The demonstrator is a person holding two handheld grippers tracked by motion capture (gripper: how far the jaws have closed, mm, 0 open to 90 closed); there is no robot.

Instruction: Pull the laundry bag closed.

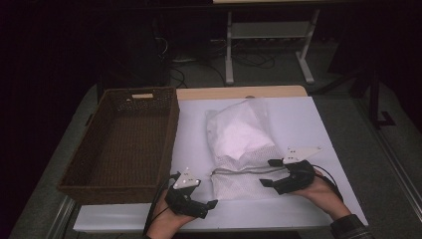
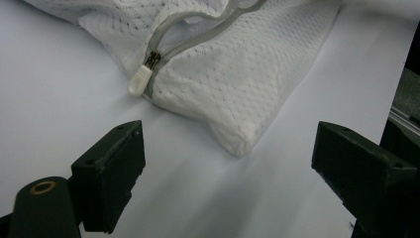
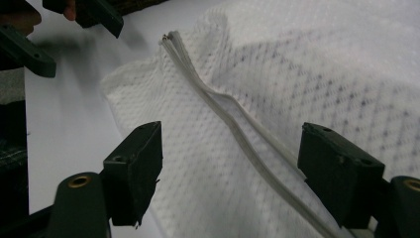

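Observation:
A white mesh bag [image 1: 239,149] with white contents lies on the white table cover [image 1: 298,119], its grey zipper [image 1: 244,172] running along the near end. My left gripper [image 1: 209,196] rests near the front edge, just left of the bag's near corner [image 2: 237,141]. It is open with nothing between its jaws, and the white zipper pull [image 2: 140,79] lies a little ahead of it. My right gripper [image 1: 267,172] is open at the bag's right end. Its jaws straddle the zipper [image 3: 223,109] over the mesh, and the pads do not press on it.
A brown wicker basket [image 1: 166,134] stands empty on the left half of the table, close to my left gripper. The table's front edge [image 1: 224,226] lies just under both hands. Beyond the table, a white desk frame [image 1: 229,50] stands on the dark floor.

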